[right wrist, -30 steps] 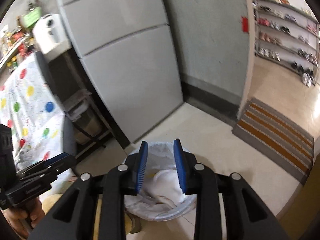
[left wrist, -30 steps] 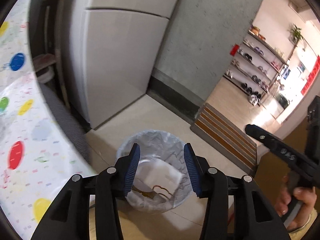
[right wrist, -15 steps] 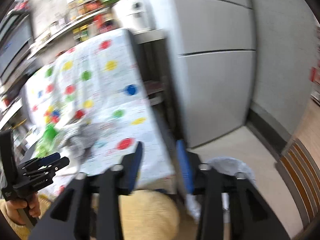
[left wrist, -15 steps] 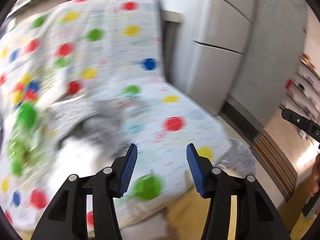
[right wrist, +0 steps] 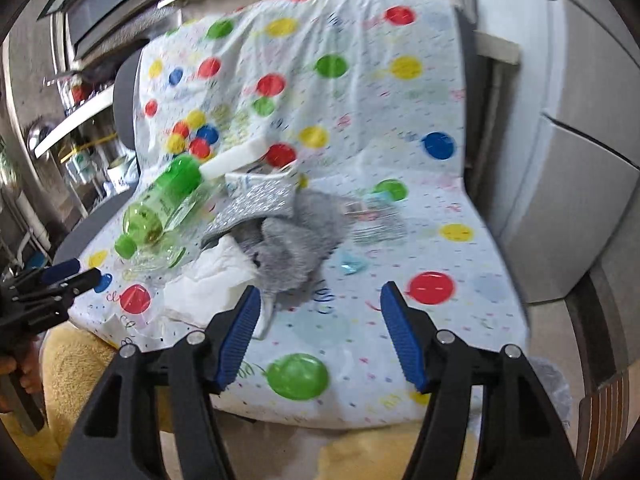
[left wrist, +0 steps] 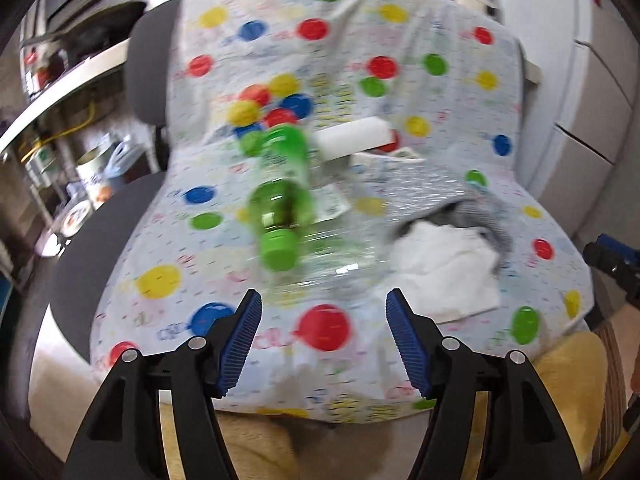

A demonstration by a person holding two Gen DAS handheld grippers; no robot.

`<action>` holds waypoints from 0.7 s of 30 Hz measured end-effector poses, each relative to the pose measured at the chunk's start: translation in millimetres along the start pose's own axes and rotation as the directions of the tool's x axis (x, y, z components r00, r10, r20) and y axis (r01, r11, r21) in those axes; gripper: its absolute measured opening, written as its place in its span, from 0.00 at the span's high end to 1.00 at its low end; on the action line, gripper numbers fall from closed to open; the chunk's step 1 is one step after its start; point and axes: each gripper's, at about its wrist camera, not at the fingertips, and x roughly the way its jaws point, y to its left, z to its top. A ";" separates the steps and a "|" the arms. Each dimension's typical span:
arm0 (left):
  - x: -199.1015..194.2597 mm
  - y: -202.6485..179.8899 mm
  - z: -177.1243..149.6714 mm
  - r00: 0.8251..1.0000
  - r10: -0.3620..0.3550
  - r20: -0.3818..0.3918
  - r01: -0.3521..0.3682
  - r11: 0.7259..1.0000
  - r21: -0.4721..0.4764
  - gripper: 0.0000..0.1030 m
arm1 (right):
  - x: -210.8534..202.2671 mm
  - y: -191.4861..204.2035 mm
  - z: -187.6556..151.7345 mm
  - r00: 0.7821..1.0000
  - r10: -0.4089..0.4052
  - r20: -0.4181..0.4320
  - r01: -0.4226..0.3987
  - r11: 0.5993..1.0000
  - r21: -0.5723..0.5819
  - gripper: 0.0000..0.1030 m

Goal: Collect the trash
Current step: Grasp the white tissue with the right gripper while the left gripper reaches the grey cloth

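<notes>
Polka-dot cloth covers a chair; on its seat lie a green bottle whose label is too blurred to read, white crumpled paper and a grey cloth. Left hand-held gripper and right hand-held gripper are both opening, with nothing between their jaws

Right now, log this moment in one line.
left gripper: opening, empty | right gripper: opening, empty | bottle, tissue, rag: on chair cover
</notes>
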 end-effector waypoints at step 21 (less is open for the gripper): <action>23.3 39.7 -8.0 0.998 0.042 -0.056 -0.044 0.998 -0.050 0.36 | 101.7 90.3 -15.5 0.985 0.123 -0.122 -0.140 0.980 -0.141 0.14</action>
